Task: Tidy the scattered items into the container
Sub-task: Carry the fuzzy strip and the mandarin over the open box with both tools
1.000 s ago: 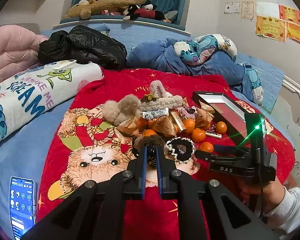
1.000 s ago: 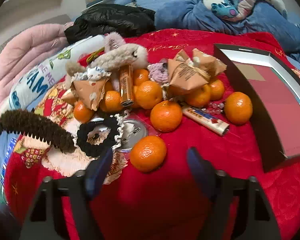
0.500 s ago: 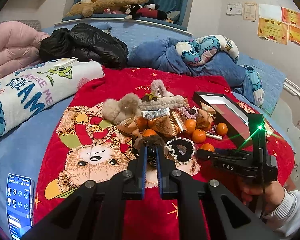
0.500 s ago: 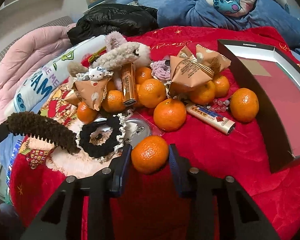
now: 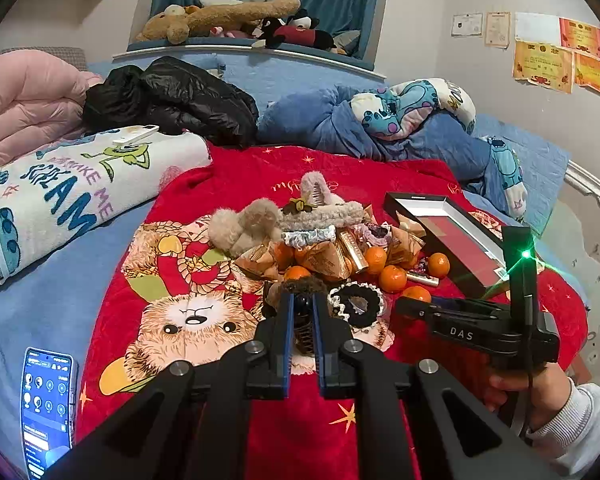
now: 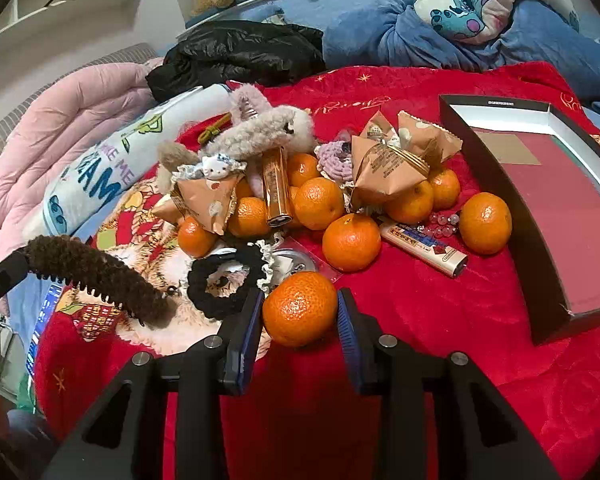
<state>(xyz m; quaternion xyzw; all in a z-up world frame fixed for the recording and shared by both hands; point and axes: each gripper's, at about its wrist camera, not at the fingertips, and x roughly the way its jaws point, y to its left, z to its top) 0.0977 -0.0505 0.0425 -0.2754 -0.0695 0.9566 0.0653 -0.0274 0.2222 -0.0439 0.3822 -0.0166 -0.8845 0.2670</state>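
Observation:
My right gripper (image 6: 300,312) is shut on a tangerine (image 6: 300,307) at the near edge of a pile of tangerines (image 6: 351,242), snack packets (image 6: 384,166), fluffy hair clips (image 6: 260,132) and a lighter (image 6: 424,246) on the red blanket. My left gripper (image 5: 300,308) is shut on a brown fuzzy hair claw (image 5: 302,286), which also shows at the left of the right wrist view (image 6: 96,276). The open black box (image 6: 548,184) with a red floor lies to the right of the pile; it also shows in the left wrist view (image 5: 448,232).
A black scrunchie (image 6: 224,280) and a round tin (image 6: 290,260) lie just beyond the held tangerine. A phone (image 5: 46,400) lies on the blue sheet at the near left. A rolled towel (image 5: 72,196), black jacket (image 5: 172,100) and blue bedding (image 5: 400,128) ring the blanket.
My right gripper has closed from wide open onto the nearest tangerine. My left gripper keeps its hold on the hair claw and has barely moved.

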